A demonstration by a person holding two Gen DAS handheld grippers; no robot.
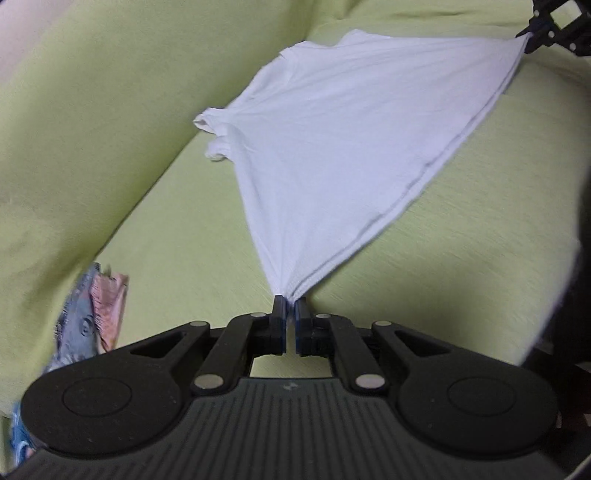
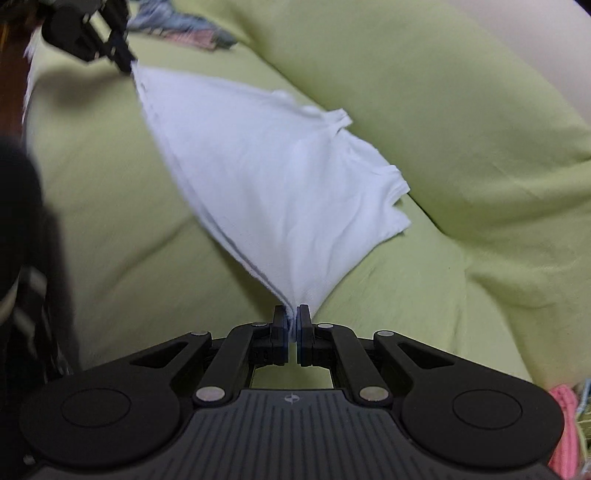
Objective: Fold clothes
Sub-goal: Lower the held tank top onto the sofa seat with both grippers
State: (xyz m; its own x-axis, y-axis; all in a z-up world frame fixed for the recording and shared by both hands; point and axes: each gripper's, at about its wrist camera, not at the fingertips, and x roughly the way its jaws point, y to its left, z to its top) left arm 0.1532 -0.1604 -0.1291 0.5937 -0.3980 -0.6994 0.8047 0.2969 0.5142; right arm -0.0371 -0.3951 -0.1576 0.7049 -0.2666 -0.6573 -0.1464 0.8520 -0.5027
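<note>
A white garment (image 1: 332, 147), folded in layers, is stretched taut over a green sofa seat (image 1: 177, 229). My left gripper (image 1: 290, 300) is shut on one corner of it. My right gripper (image 2: 291, 310) is shut on the opposite corner of the white garment (image 2: 266, 177). Each gripper shows in the other's view: the right gripper (image 1: 532, 35) at top right, the left gripper (image 2: 127, 64) at top left, both pinching cloth. The garment's sleeves and far edge rest toward the sofa back.
The green sofa back cushion (image 1: 92, 110) rises beside the garment; it also shows in the right wrist view (image 2: 424, 92). A blue and pink patterned cloth (image 1: 88, 317) lies at the seat's end. A pink cloth (image 2: 565, 424) lies at lower right.
</note>
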